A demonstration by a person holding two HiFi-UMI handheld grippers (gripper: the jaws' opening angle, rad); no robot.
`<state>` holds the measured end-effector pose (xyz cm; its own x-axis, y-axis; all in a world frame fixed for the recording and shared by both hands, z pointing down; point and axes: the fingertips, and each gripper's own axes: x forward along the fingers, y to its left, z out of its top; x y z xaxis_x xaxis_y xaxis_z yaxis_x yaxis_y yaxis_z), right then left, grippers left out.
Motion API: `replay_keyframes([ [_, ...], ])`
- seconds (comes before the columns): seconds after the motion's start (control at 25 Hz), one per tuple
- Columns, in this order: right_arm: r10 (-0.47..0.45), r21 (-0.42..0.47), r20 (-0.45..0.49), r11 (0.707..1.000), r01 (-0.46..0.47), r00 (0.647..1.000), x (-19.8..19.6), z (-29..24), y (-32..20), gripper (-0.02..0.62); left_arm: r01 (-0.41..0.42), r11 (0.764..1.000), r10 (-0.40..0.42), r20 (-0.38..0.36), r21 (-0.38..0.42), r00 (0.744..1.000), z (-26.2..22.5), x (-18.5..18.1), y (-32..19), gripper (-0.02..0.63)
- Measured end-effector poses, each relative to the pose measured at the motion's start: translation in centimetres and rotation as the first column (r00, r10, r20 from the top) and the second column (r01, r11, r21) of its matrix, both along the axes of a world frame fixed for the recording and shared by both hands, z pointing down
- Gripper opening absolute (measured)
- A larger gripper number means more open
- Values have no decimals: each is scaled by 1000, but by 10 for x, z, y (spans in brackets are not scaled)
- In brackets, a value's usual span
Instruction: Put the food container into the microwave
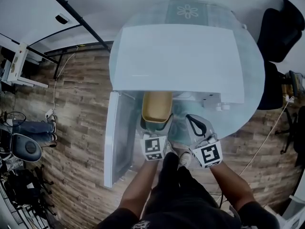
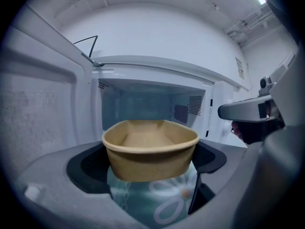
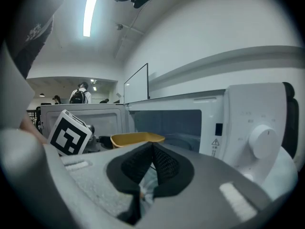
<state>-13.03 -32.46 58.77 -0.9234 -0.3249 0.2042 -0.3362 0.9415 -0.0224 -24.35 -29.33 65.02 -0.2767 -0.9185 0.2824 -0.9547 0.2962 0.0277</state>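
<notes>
From the head, looks steeply down on the microwave [image 1: 181, 56] roof and its open door [image 1: 116, 142], from well above. On the left gripper [image 2: 150, 165], faces straight into the open cavity [image 2: 143, 111], close, over the food container [image 2: 150, 149]. On the right gripper [image 3: 152, 162], faces obliquely left across the microwave's front, close by. Shares food container and cavity mouth across all three.

Right gripper [image 3: 151, 148], jaws together, before open microwave [image 3: 252, 128]
</notes>
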Motion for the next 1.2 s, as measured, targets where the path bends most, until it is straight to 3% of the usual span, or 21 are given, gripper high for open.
replay_keyframes([
  [0.28,-13,-1,-37,1000,13,999,-8,18,-6,2,5,1000,-5,-12,-11,1000,18,-11,-28,523],
  [0.76,-30,-25,-60,999,28,998,-24,36,-13,2,26,999,-27,41,31,999,11,-37,-79,523],
  [1.2,-47,-9,-75,999,46,996,-30,45,-17,2,39,999,-38,54,-13,998,33,-44,-91,523],
])
